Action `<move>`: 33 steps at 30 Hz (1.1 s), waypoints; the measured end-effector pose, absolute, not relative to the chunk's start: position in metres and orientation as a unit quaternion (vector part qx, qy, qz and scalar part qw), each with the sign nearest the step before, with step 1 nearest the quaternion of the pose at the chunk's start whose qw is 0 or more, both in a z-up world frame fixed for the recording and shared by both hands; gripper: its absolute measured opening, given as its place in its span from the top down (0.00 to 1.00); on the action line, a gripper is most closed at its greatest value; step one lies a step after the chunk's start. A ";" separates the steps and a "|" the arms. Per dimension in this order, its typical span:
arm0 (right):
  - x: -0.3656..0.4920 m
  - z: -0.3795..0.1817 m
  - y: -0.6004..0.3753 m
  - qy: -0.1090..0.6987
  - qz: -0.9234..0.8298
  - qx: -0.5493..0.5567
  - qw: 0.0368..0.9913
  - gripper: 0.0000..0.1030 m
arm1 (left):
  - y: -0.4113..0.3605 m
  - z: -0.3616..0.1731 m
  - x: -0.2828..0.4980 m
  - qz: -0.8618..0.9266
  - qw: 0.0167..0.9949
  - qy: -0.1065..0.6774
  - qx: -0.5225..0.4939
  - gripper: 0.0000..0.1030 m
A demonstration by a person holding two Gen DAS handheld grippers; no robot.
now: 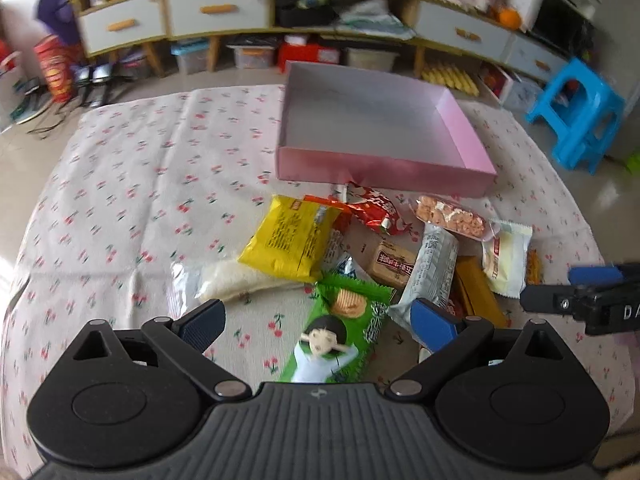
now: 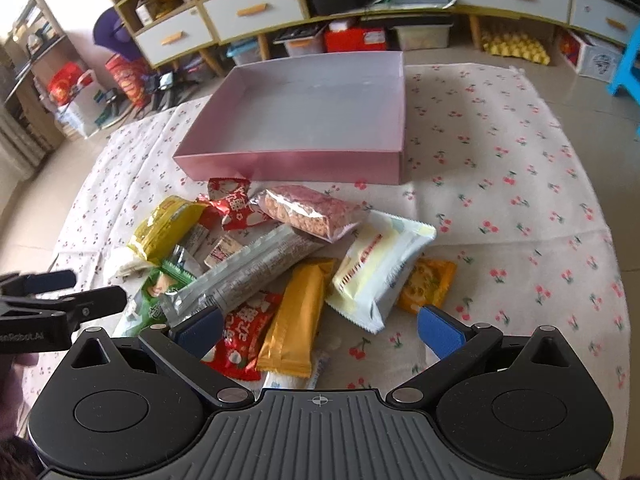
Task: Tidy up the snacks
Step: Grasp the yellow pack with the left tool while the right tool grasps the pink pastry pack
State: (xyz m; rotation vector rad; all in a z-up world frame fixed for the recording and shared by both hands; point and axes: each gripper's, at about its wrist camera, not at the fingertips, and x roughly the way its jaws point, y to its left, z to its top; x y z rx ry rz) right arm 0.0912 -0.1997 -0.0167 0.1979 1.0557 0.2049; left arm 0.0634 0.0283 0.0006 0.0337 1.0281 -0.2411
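Note:
A pile of snack packets lies on the cherry-print cloth in front of an empty pink box [image 1: 384, 168] [image 2: 296, 166]. My left gripper [image 1: 318, 322] is open above a green packet [image 1: 340, 332] with a cartoon figure; a yellow packet [image 1: 292, 238] and a white rice-cracker pack [image 1: 236, 282] lie just beyond it. My right gripper [image 2: 318, 330] is open over a golden bar packet [image 2: 294, 320], with a red packet [image 2: 244, 340] at its left and a cream packet [image 2: 376, 268] ahead. Each gripper shows at the edge of the other's view.
A long silver packet [image 2: 240, 276], a pink biscuit pack [image 2: 312, 210] and an orange packet [image 2: 426, 284] lie in the pile. Behind the table are drawer cabinets [image 1: 216, 12] with storage bins under them, and a blue stool [image 1: 576, 116] stands at the right.

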 end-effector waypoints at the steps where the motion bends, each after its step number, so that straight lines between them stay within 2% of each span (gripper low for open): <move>1: 0.096 -0.017 -0.200 0.502 0.106 0.096 0.853 0.00 | 0.028 -0.001 0.069 -0.119 0.860 0.495 0.023 0.04; 7: 0.122 -0.019 -0.204 0.472 0.164 0.081 0.863 0.00 | 0.037 -0.015 0.092 -0.136 0.868 0.476 0.032 0.05; 16: 0.161 -0.035 -0.219 0.468 0.172 0.128 0.857 0.00 | 0.044 -0.036 0.120 -0.153 0.853 0.499 0.013 0.22; 21: 0.175 -0.046 -0.212 0.466 0.161 0.120 0.861 0.01 | 0.044 -0.041 0.126 -0.147 0.847 0.512 0.001 0.25; 23: 0.180 -0.051 -0.210 0.467 0.154 0.116 0.863 0.02 | 0.043 -0.041 0.126 -0.143 0.848 0.511 0.005 0.30; 26: 0.187 -0.061 -0.210 0.475 0.149 0.123 0.858 0.07 | 0.042 -0.041 0.128 -0.138 0.848 0.512 0.008 0.38; 31: 0.192 -0.071 -0.210 0.483 0.141 0.130 0.854 0.15 | 0.042 -0.042 0.131 -0.131 0.849 0.511 0.005 0.43; 33: 0.193 -0.072 -0.212 0.483 0.143 0.141 0.852 0.21 | 0.043 -0.042 0.132 -0.127 0.851 0.510 0.003 0.45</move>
